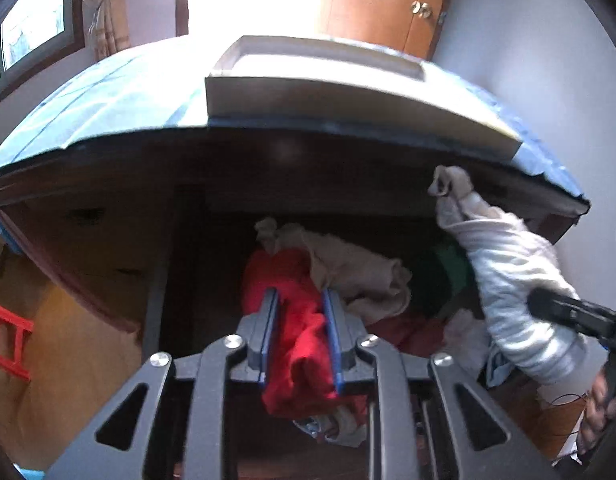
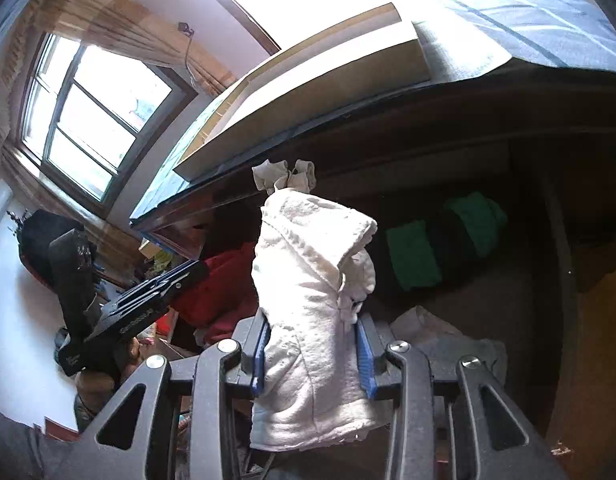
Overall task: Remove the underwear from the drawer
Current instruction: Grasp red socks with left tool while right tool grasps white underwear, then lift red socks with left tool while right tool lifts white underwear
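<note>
My left tongs (image 1: 300, 312) pinch red underwear (image 1: 304, 344); my right tongs (image 2: 313, 344) pinch a white garment (image 2: 311, 300) (frame centre), above the drawer (image 2: 507, 300).

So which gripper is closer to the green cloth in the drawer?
Right. The right gripper, holding a white cloth, is just beside the green cloth; the left gripper grips red cloth farther away.

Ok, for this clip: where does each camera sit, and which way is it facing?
Left wrist: sits on the left gripper, facing down into the open drawer; its pads clamp a red garment.
Right wrist: sits on the right gripper, facing the drawer from the other side; it grips a white garment.
Shared: both see the red and white garments, a green garment, each other's gripper and the box on top.
</note>
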### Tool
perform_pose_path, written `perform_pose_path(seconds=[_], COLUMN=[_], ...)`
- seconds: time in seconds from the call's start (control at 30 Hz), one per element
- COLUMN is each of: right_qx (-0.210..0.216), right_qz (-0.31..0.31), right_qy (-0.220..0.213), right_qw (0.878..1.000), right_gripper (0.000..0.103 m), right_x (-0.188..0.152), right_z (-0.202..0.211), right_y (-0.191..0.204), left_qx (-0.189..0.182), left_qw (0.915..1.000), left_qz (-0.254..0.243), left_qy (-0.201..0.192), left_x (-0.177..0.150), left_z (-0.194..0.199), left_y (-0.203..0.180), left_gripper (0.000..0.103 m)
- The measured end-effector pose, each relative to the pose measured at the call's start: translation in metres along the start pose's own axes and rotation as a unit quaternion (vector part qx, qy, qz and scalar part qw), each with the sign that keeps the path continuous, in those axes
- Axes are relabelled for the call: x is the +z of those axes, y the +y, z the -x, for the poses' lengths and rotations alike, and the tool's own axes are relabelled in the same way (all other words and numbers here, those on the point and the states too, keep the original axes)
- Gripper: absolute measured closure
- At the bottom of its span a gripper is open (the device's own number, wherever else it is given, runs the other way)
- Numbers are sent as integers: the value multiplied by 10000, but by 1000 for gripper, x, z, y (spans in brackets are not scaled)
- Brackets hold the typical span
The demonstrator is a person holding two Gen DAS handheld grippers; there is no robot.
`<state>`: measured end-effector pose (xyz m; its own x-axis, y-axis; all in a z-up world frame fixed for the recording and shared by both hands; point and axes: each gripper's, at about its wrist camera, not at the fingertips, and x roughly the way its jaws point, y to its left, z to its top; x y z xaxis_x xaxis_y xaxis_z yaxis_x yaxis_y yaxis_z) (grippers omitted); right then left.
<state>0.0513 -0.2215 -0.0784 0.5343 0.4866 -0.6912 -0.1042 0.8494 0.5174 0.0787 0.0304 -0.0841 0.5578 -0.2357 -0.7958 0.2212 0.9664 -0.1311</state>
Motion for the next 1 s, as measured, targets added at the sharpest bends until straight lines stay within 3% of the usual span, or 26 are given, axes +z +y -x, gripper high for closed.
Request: perform_pose_path(seconds=[0.07,0.13,0.2,0.23,0.33,0.4,0.53,0.63,0.77,1.0], right_qx=[-37,-33,-69,-86,-83,-71,-42,-37,-60,79], right_qz=[96,146,205,242,263,252,198,136,10,-230], right_qy=[23,48,56,44,31,25,59,75,92,-96], right_qw=[9999,9999,9997,9997,9996,9997,9998,9999,9999,9997], right_gripper=[65,65,65,65,65,65,65,65,65,65], right_x=[-3,-6,-6,-8,-10,-10,-11,-10,-9,-6], right_z=[6,2,-4,-4,-16,-19,-19,-14,-14,-5], right_y=[-1,5,13,15,26,29,23,10,3,0], left_qx=[236,332,327,360,639,791,644,703,408,-159], left_qw=[9997,9992,9993,9993,9976,9955,9902,9880,9934,9988], left_qz=[79,190,167,96,-224,-384,-541,-498,-63,428], left_qy=[83,146,85,54,141,348,1119,1279,1069,162], left_x=[2,4,7,7,12,14,5,-4,-7,-9], left_z=[-5,-5,-5,-4,-16,-30,-63,-75,-65,-15], left_y=[1,5,8,8,2,-2,-5,0,20,45], left_gripper=[76,59,27,25,27,42,47,54,62,63])
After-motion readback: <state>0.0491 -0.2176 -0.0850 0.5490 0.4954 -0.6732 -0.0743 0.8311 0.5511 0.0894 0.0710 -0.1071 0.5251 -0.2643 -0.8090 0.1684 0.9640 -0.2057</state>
